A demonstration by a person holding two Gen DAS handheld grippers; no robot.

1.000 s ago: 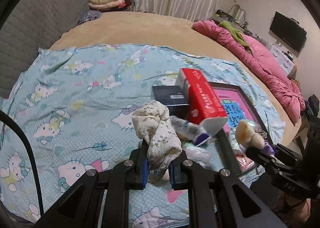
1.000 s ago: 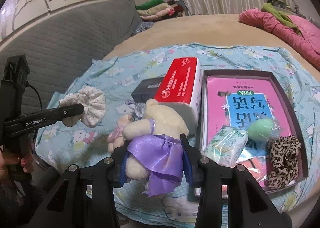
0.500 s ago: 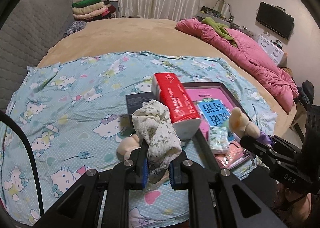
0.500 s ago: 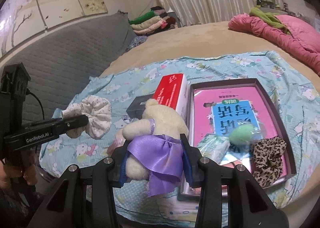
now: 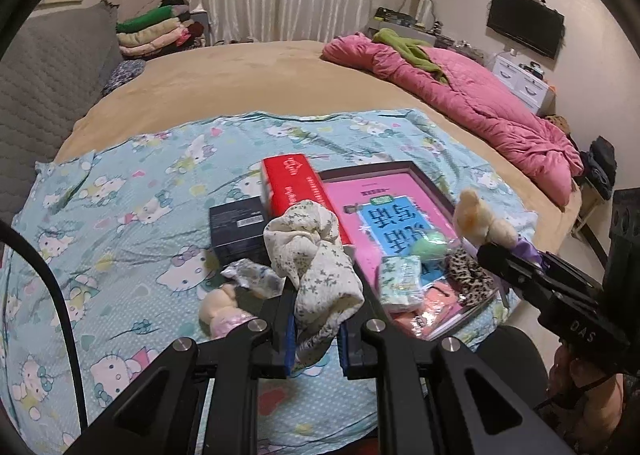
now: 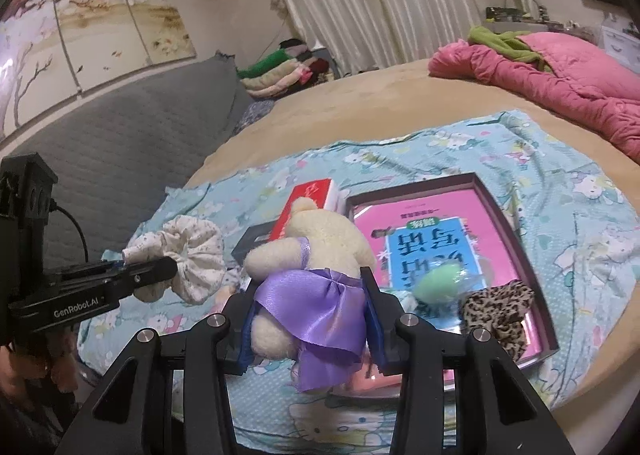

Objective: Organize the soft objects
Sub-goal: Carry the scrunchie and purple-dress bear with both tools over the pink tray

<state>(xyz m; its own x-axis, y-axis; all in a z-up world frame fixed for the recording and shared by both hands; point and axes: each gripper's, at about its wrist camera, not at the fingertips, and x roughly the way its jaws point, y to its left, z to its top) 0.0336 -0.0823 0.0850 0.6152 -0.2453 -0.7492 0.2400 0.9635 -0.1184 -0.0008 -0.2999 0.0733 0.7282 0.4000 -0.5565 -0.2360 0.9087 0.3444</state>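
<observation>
Bed, cartoon sheet. Your left tongs clench a floral scrunchie; your right tongs grasp a plush bear. Carry step: next, probably the tray ahead of them.

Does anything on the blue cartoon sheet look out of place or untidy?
Yes. A small plush toy and a crumpled wrapper lie loose on the sheet, outside the dark tray, where the leopard scrunchie and green ball sit.

Scrunchie in tray, seemingly.
</observation>
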